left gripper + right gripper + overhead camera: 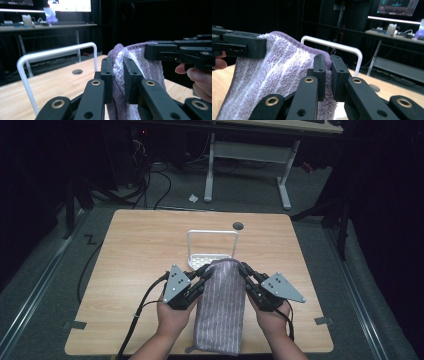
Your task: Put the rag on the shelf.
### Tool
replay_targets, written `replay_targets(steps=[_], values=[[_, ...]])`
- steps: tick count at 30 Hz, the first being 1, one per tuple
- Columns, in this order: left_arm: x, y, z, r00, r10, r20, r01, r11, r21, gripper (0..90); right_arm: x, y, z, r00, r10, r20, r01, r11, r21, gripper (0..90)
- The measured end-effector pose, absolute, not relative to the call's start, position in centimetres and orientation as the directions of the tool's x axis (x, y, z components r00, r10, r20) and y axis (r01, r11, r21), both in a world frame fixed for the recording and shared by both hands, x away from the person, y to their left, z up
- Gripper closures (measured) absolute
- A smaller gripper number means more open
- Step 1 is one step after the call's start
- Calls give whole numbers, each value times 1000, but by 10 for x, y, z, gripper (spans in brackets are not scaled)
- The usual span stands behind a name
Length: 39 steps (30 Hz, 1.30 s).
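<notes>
Towel (220,307) hangs betw. both tongs, top corners pinched. Left tongs (206,268) & right tongs (243,267) each clamp it; white rack (212,233) just beyond.

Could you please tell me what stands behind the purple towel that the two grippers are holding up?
Behind the purple towel stands a white rack on the table. Its arched bar and part of its base show; the towel covers the base's near edge.

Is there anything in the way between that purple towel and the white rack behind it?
Nothing visible. The purple striped towel, held at its top corners by the left hand-held gripper and right hand-held gripper, hangs just before the white rack, table bare between.
</notes>
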<state>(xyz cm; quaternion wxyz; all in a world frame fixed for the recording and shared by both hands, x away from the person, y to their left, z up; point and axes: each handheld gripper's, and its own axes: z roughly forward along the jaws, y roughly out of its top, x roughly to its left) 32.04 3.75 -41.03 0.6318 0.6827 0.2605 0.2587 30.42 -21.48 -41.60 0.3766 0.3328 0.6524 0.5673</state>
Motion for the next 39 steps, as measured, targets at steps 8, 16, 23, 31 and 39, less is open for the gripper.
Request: replay_targets(steps=[8, 16, 23, 31, 39], values=[[328, 42, -385, 722, 689, 67, -32, -63, 997, 803, 309, -211, -385, -493, 861, -128, -53, 117, 992, 840], [336, 45, -358, 699, 707, 104, -100, -46, 994, 806, 319, -206, -354, -488, 862, -136, -101, 99, 990, 841], [348, 47, -342, 670, 733, 115, -110, -55, 992, 808, 328, -206, -339, -470, 872, -138, -125, 89, 988, 842], [364, 46, -339, 641, 755, 137, -119, -79, 990, 810, 341, -207, -331, -451, 882, -139, -119, 96, 988, 843], [386, 44, -334, 629, 767, 125, -115, -67, 991, 810, 360, -204, -322, -436, 890, -134, -98, 101, 990, 842]])
